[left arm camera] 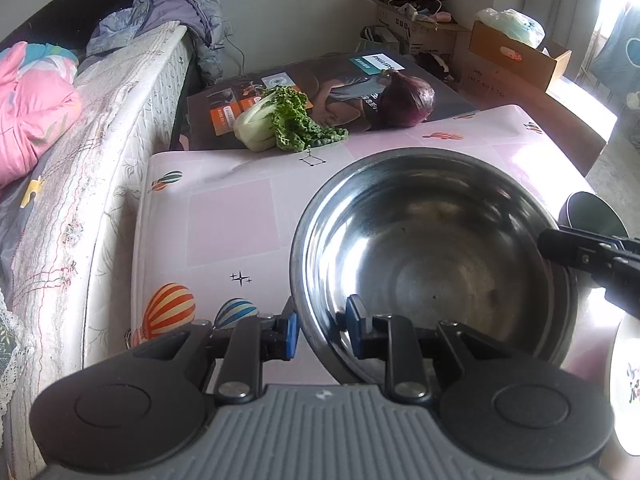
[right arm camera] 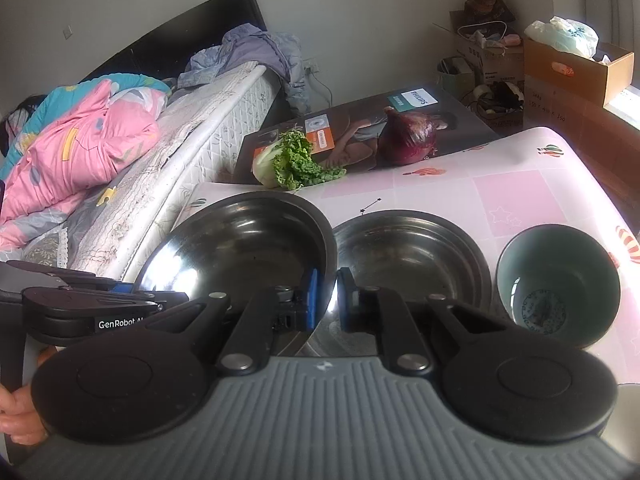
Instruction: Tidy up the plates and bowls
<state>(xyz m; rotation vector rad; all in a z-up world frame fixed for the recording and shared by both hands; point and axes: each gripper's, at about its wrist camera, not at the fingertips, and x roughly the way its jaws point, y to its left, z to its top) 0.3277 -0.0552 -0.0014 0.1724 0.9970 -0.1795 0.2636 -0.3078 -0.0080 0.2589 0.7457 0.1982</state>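
Observation:
A large steel bowl (left arm camera: pixel 432 248) (right arm camera: pixel 248 248) is held by both grippers and sits tilted above the pink table (left arm camera: pixel 224 220) (right arm camera: pixel 500 200). My left gripper (left arm camera: pixel 324 330) is shut on its near rim, one blue pad outside the wall and one inside. My right gripper (right arm camera: pixel 328 300) is shut on the opposite rim; it shows at the right edge of the left wrist view (left arm camera: pixel 550 246). The left gripper (right arm camera: pixel 136 294) appears at the left of the right wrist view. A second steel bowl (right arm camera: pixel 412 256) rests on the table beside a dark green ceramic bowl (right arm camera: pixel 556 284) (left arm camera: pixel 592 212). A white patterned plate (left arm camera: pixel 626 384) lies at the right edge.
Leafy greens (left arm camera: pixel 280 120) (right arm camera: pixel 288 160) and a red onion (left arm camera: pixel 404 104) (right arm camera: pixel 412 140) lie on a printed carton at the table's far edge. A bed (left arm camera: pixel 100 160) (right arm camera: pixel 160 152) runs along the left side. Cardboard boxes (left arm camera: pixel 516 56) (right arm camera: pixel 576 68) stand at the back right.

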